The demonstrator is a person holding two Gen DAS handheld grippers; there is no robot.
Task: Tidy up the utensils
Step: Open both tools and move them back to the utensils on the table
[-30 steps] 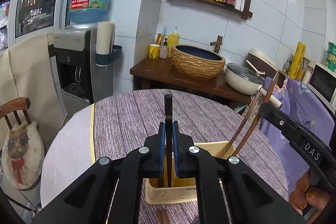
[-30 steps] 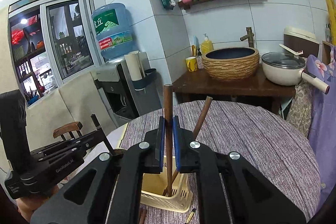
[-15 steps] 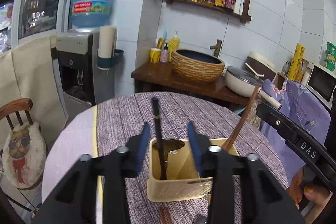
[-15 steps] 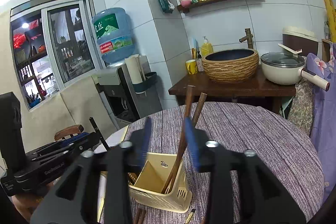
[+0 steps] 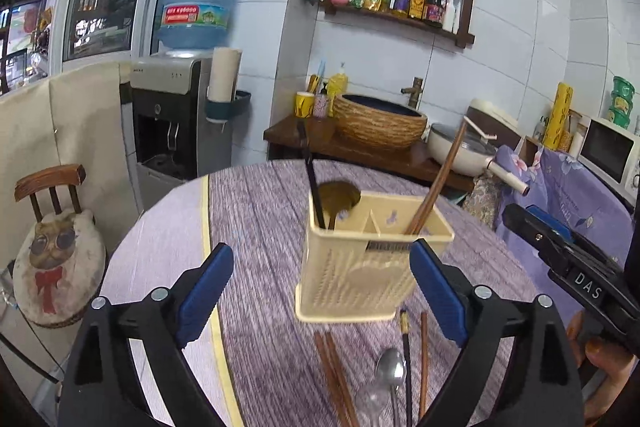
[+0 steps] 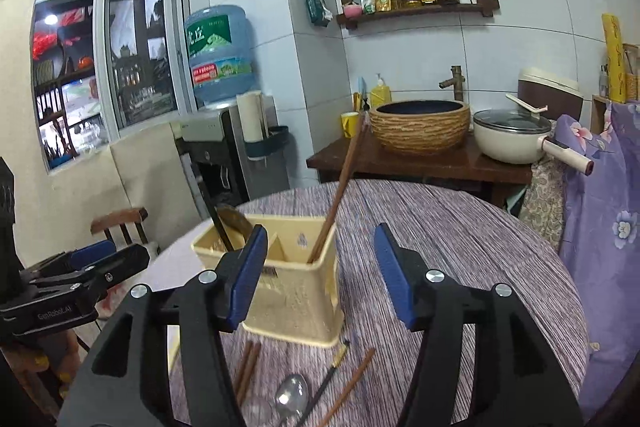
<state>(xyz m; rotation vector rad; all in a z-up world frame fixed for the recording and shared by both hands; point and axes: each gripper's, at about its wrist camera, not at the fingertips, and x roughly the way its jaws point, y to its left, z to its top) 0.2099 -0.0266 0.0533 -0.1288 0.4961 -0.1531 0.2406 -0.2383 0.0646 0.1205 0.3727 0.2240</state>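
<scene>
Over the utensil caddy (image 5: 360, 263), my left gripper (image 5: 320, 291) and right gripper (image 6: 320, 275) are opening, empty; 2 chopsticks just dropped in, more remain on the tabletop (image 5: 260, 211).

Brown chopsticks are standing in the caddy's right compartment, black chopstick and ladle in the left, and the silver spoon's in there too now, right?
Not the spoon. It lies on the table in front of the caddy, among loose chopsticks, as the left wrist view shows. The rest holds: brown chopsticks in the right compartment, black chopstick and ladle in the left.
</scene>
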